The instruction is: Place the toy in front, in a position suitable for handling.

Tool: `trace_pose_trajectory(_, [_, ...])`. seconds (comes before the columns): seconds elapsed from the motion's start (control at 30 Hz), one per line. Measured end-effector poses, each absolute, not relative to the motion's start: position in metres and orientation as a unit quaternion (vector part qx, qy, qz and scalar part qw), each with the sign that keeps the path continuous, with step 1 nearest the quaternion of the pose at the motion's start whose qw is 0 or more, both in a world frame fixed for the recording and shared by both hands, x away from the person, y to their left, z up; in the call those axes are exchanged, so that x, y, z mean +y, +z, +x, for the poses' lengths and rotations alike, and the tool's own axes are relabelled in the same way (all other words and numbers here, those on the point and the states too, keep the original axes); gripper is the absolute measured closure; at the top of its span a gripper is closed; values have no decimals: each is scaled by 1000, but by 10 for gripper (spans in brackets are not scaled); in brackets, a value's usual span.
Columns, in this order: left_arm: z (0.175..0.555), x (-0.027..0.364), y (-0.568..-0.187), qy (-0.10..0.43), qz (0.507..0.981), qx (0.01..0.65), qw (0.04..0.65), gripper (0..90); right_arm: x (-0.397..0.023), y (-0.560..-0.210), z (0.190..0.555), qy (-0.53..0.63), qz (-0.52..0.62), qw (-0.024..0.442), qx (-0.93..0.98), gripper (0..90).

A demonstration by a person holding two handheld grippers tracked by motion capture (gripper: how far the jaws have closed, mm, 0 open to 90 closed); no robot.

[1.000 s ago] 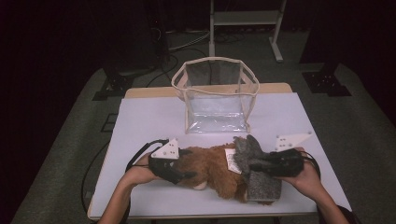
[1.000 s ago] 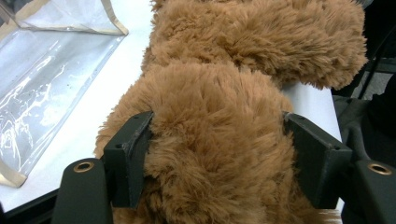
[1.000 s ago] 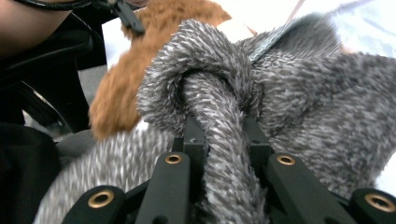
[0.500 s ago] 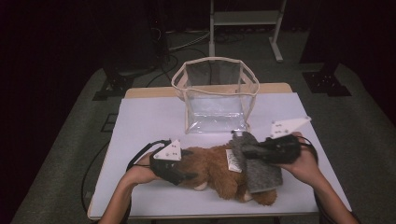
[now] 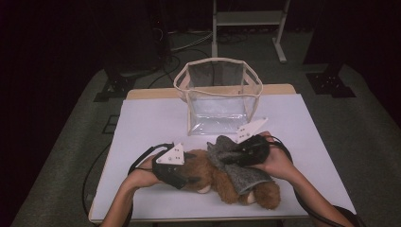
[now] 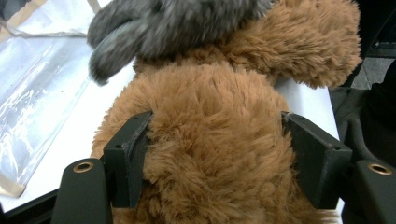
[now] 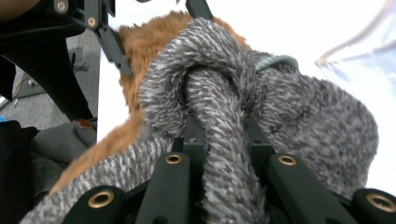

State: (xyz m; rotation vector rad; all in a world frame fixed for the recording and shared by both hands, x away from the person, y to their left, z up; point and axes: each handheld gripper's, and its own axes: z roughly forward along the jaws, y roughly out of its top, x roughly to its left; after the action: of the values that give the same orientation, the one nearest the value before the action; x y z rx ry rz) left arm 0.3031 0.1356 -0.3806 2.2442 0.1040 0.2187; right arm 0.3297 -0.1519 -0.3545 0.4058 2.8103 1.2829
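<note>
Tabletop — right claw [image 5: 235,152] has tugged grey garment [image 5: 239,168] leftward over bear [image 5: 215,175].

Golden-brown fur covers the plush bear [image 5: 215,177]; over it lies a knitted cloth [image 5: 236,163] of grey flecked with white. The counter [image 5: 146,118] is white with a pale wood edge. The clear bag [image 5: 217,97] has cream trim. Both claws are black, with pale grey plates on top
</note>
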Motion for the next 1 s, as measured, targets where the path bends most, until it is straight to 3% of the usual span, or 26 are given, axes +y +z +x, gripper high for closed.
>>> trace_pose_trajectory(0.33, [304,127,-381,88,900,34,426,298,-218,-359,314,443,191,15,876,755])
trace_pose_trajectory(0.6, [304,118,-380,95,902,21,420,304,-176,-342,326,444,151,14,883,760])
trace_pose_trajectory(0.77, [304,122,-381,97,901,28,421,303,-146,-355,340,417,137,-7,898,766])
trace_pose_trajectory(1.0, [304,131,-370,111,890,33,441,247,-166,-369,340,424,159,-23,891,786])
